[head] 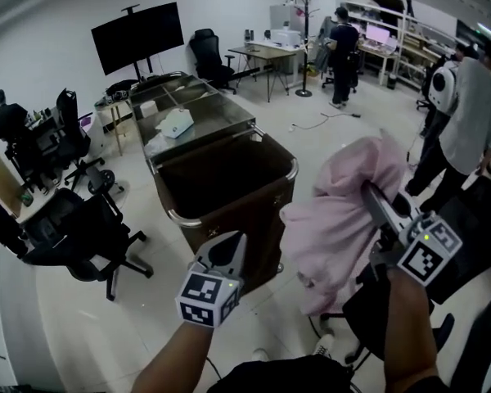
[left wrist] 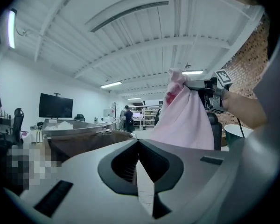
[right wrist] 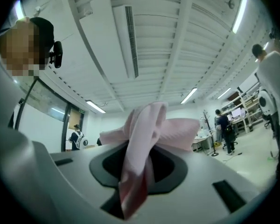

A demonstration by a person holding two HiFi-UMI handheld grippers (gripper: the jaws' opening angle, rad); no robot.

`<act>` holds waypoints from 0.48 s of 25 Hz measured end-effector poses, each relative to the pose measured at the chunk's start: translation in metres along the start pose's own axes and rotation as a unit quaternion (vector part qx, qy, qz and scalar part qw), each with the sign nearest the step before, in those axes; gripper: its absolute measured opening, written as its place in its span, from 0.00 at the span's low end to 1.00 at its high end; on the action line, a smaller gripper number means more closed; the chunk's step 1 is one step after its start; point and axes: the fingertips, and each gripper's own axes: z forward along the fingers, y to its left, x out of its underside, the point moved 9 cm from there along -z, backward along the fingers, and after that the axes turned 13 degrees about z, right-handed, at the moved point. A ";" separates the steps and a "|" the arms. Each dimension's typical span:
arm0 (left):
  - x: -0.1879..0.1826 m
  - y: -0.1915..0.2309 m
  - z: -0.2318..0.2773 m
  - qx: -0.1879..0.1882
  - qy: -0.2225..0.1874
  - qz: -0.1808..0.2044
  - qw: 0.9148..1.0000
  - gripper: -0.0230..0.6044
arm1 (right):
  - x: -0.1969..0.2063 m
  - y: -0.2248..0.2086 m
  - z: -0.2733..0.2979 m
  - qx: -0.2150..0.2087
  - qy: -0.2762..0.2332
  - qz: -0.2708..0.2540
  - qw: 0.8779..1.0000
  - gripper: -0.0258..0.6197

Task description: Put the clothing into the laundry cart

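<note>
The pink clothing (head: 344,211) hangs bunched in the air, just to the right of the laundry cart (head: 221,178) and about level with its rim, not yet over the opening. The right hand-held gripper (head: 368,191) is clamped on an upper fold of it; in the right gripper view the cloth fills the gap between the jaws and spills out on both sides. The left hand-held gripper (head: 231,246) is held low in front of the cart's near corner, its jaws together with nothing between them. The cart is a dark brown bag on a chrome frame, and what shows of its inside is dark. Behind it, touching its far end, stands a steel counter (head: 196,109) with a white bundle (head: 176,124) on top. Black office chairs (head: 82,236) stand to the left on the pale floor.
</note>
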 end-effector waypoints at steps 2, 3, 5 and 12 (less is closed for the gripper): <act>-0.006 0.016 -0.011 -0.015 -0.003 0.001 1.000 0.03 | -0.007 0.019 0.026 -0.025 0.002 -0.003 1.000 0.22; -0.010 0.022 -0.015 -0.023 -0.006 0.002 1.000 0.03 | -0.010 0.026 0.038 -0.037 0.005 -0.003 0.999 0.21; -0.018 0.036 -0.024 -0.040 -0.012 0.007 0.999 0.03 | -0.016 0.036 0.060 -0.063 0.011 0.008 0.998 0.21; -0.037 0.081 -0.049 -0.109 -0.004 0.011 0.994 0.03 | -0.069 0.065 0.142 -0.113 -0.009 -0.015 0.993 0.21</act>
